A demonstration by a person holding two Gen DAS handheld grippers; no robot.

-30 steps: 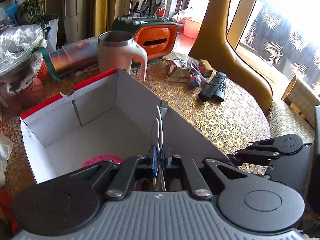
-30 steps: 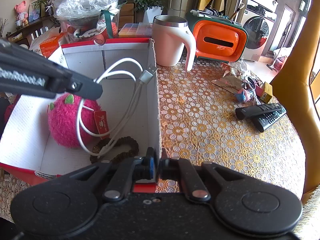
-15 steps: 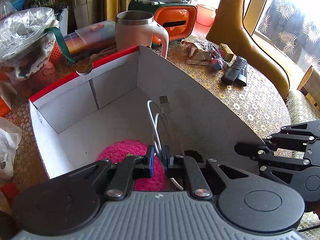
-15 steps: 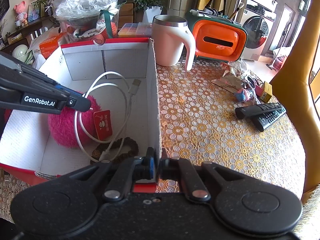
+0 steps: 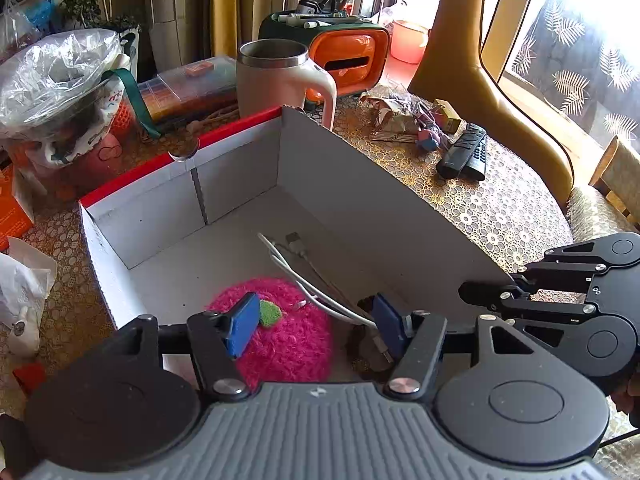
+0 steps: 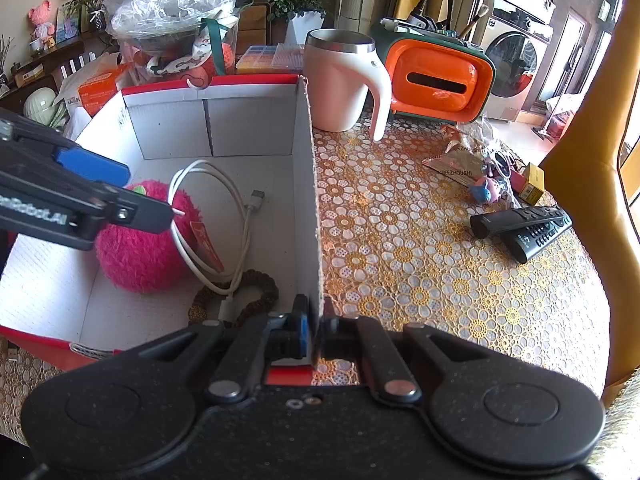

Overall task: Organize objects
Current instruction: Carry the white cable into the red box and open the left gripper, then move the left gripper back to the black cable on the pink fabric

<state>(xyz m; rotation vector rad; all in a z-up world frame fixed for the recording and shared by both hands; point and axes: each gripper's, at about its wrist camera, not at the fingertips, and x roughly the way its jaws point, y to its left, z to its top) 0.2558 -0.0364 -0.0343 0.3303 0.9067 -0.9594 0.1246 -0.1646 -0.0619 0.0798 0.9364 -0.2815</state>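
With the left gripper point(image 5: 316, 328) spread wide and empty above the white cable point(image 6: 224, 216) lying in the box point(image 6: 308, 184) against the pink plush ball point(image 6: 140, 252), and the right gripper point(image 6: 314, 332) pinched on the box wall, a careless withdrawal could snag the cable.

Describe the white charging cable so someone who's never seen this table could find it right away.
Look in the open white cardboard box with the red rim. On its floor, beside the fuzzy pink ball, lies the white cable, one end crossing a brown beaded bracelet. It is the only thin looped cord there, with a metal plug at its free end.
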